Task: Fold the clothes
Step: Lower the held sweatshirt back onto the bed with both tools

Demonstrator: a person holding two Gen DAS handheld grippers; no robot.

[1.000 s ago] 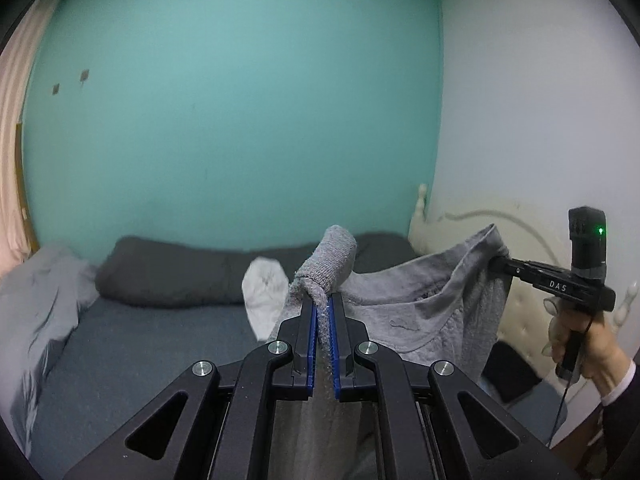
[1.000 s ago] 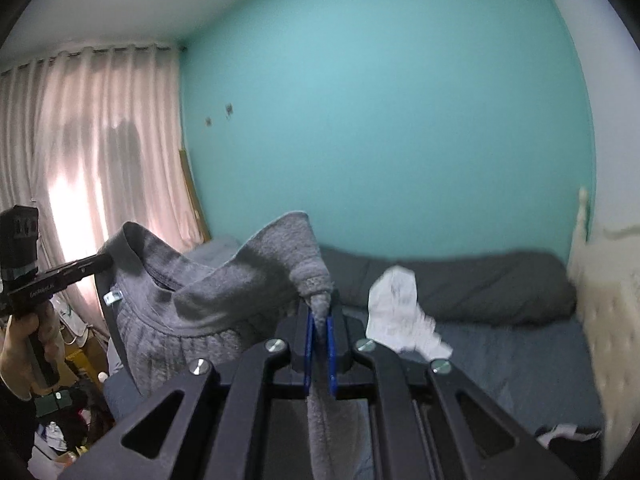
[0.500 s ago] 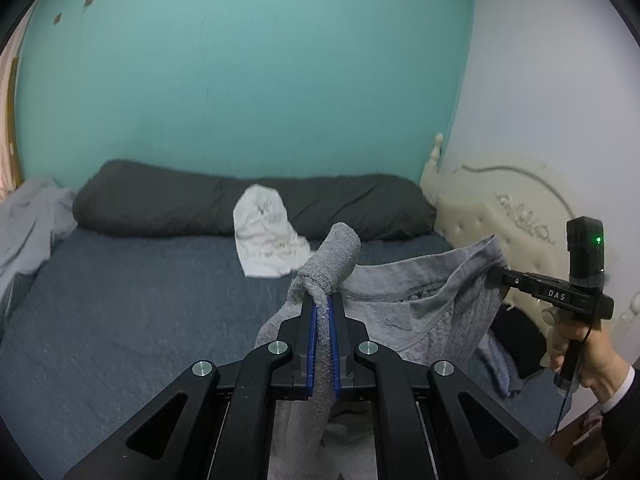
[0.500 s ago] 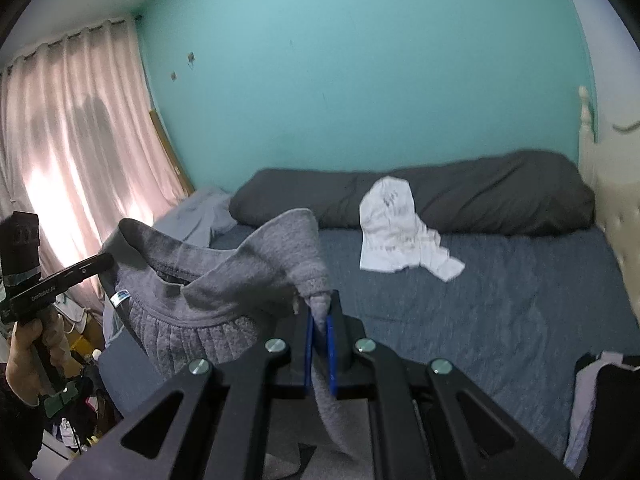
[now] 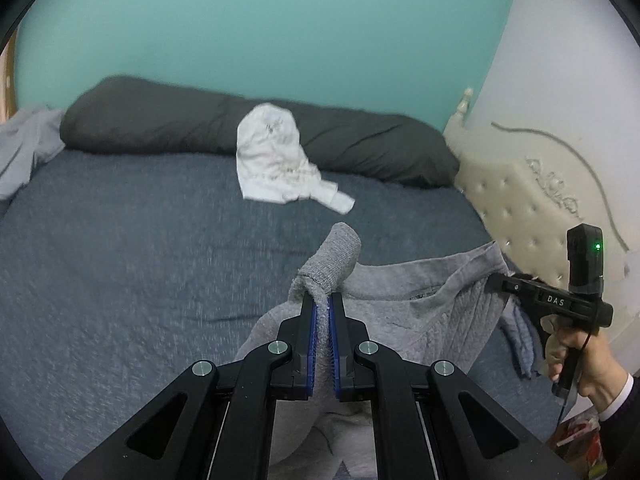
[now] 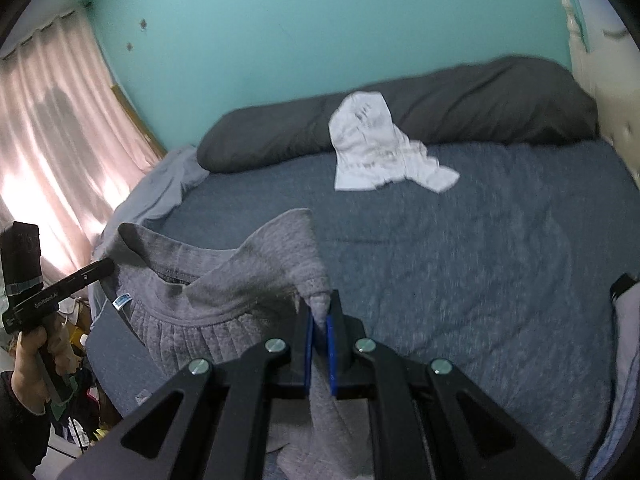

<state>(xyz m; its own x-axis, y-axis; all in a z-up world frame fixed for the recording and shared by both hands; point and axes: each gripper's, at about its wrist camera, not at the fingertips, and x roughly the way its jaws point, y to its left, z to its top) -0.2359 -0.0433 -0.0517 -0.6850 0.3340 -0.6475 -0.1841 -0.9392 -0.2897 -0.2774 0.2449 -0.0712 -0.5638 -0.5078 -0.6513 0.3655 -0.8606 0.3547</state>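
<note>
Sweater (image 5: 404, 312) lowered toward bed (image 5: 140, 264), both grippers clamped.

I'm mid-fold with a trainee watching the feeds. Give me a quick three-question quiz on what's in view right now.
1. True or false: both hand-held grippers are shut on the same grey sweater.
2. Multiple choice: where does the white garment lie? A) hanging from the headboard B) on the blue bedspread, its top leaning on the dark pillow C) between the jaws of the right hand-held gripper
3. Fill in: the left hand-held gripper pinches the sweater at one shoulder, and the right hand-held gripper pinches it at the other, so the ______ opening sags between them.

Key: 1 true; 2 B; 3 neck. The bedspread and pillow show in both views.
</note>
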